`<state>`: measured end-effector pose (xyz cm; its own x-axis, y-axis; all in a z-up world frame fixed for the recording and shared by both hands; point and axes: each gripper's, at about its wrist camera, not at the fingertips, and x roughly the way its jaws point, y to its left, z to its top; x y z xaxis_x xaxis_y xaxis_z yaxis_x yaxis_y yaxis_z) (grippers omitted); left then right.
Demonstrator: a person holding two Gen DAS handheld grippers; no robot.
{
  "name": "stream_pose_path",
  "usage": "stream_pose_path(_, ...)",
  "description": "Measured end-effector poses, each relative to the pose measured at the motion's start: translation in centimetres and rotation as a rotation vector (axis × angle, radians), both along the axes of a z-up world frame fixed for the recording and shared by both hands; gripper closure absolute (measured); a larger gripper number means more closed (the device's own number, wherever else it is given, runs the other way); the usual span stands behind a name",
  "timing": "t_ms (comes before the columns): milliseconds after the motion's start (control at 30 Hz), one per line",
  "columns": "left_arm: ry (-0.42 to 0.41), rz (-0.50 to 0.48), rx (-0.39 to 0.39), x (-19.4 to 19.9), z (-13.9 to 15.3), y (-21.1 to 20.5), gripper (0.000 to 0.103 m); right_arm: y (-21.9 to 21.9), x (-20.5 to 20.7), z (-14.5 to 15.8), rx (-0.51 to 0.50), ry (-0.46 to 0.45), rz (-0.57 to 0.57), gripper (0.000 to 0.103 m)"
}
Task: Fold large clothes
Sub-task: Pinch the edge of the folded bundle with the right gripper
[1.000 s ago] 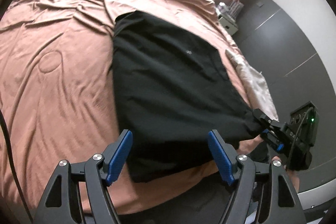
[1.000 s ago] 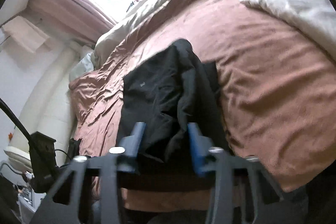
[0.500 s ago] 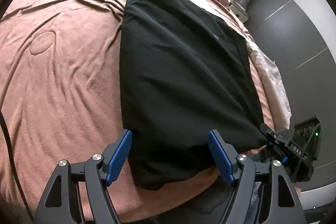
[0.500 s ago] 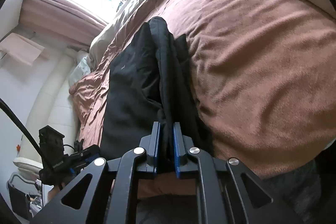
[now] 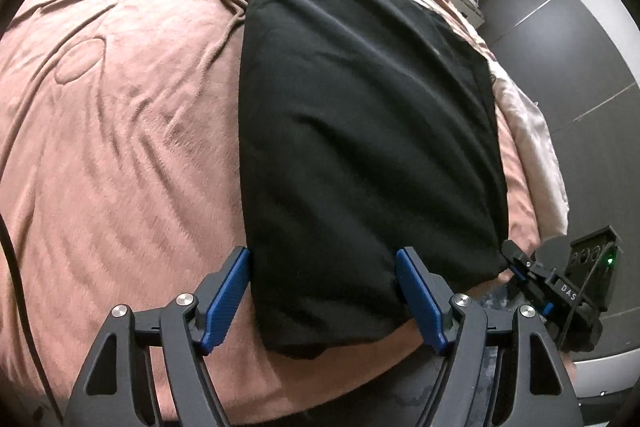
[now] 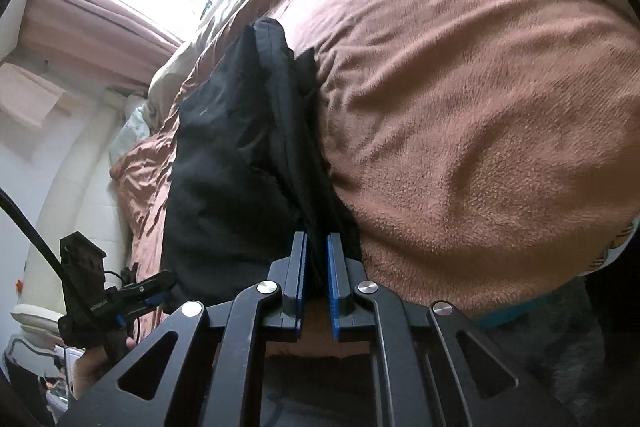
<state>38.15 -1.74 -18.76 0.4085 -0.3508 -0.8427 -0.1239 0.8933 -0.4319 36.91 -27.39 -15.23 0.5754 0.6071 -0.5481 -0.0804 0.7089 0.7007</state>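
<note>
A: What's hard to make out here?

B: The black garment [image 5: 360, 131] is lying folded near the bed's front edge, its folds blending into one dark mass. The window glare is washing out the clutter beyond the bed.

A: And the grippers?

B: The right gripper [image 6: 316, 267] is clenching the garment's near right corner. The left gripper [image 5: 324, 295] is standing wide, straddling the near edge without pinching it.

A: The surface?

B: A rumpled pinkish-brown blanket [image 5: 120, 131] is covering the bed; grey wall panels [image 5: 568, 39] are standing beside it.

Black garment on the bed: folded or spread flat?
Folded: the black garment shows stacked layers along one edge, on the brown blanket.
</note>
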Motion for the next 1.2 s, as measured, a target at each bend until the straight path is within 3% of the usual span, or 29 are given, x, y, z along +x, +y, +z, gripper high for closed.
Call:
stream_pose_path(267,-0.087,0.033,-0.05,-2.9,3.4,2.3,0.028,-1.3,-2.3,4.1,-0.058,-0.063,-0.004,0.096)
stream_pose_path(433,-0.139,0.048,-0.039,-3.7,6.1,3.2,0.028,-1.8,-3.0,6.1,-0.094,-0.107,0.013,0.093)
stream_pose_path(467,-0.145,0.053,-0.043,-3.7,6.5,3.3,0.028,-2.1,-3.1,6.5,-0.102,-0.12,0.009,0.084)
stream_pose_path(500,-0.149,0.057,-0.046,-3.8,6.9,3.5,0.028,-2.2,-3.2,6.9,-0.109,-0.135,-0.001,0.059)
stream_pose_path(567,-0.158,0.071,-0.051,-4.2,7.4,3.9,0.027,-2.2,-3.2,7.6,-0.106,-0.163,-0.012,0.021)
stream_pose_path(667,-0.162,0.077,-0.033,-4.5,8.4,4.4,0.017,-1.8,-3.2,8.3,-0.098,-0.187,0.02,0.019)
stream_pose_path(867,-0.212,0.104,-0.007,-5.1,10.6,5.8,0.009,-1.3,-3.0,8.4,-0.119,-0.183,0.039,0.019)
stream_pose_path(1200,-0.203,0.108,-0.039,-0.9,8.9,8.0,0.009,-0.6,2.8,9.4,-0.151,-0.155,0.079,0.019)
